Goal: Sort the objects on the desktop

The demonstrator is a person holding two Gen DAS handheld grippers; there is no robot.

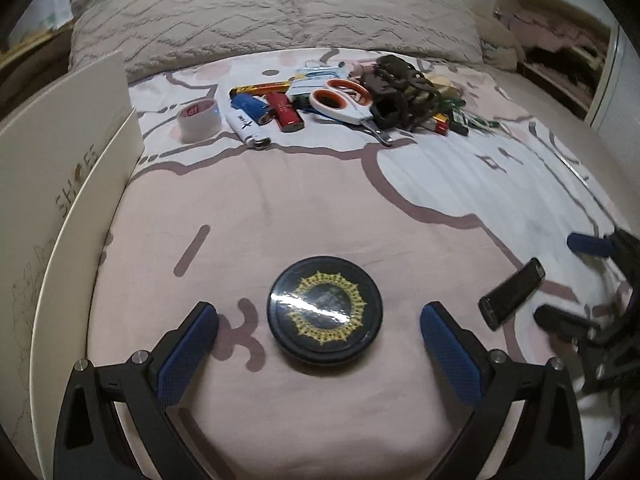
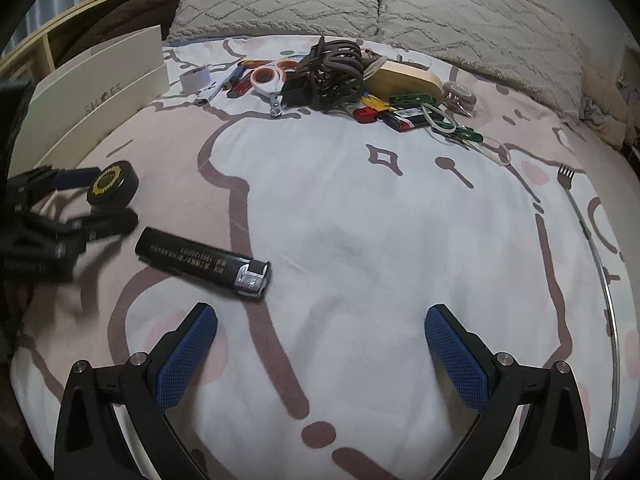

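Lying flat on the bedsheet [image 1: 320, 208], the round black tin [image 1: 325, 311] with the gold ring pattern sits squarely between the two blue-padded fingers [image 1: 188, 344] of the left gripper [image 1: 320, 344], slightly ahead of their tips and touching neither; being round, it offers no long axis to line up with, so a straight advance and a closing of the fingers looks like all that grasp would need. The left gripper is spread wide and holds nothing. Just to the tin's right lies the black lighter [image 2: 204, 264], its long axis running roughly crosswise to the right gripper [image 2: 320, 344] with the metal head end nearest (in the right wrist view it sits ahead and to the left of that gripper's left finger [image 2: 188, 352], not between the fingers). The right gripper is likewise spread wide and empty, so it would probably have to shift left and turn before closing on the lighter. Of the two, the left gripper is plainly better placed for its object. Well apart, toward the pillow [image 1: 276, 12], the unsorted heap remains: scissors [image 1: 344, 100], several lighters, a roll of tape [image 1: 198, 118], and a white box [image 1: 68, 152] standing at the left.
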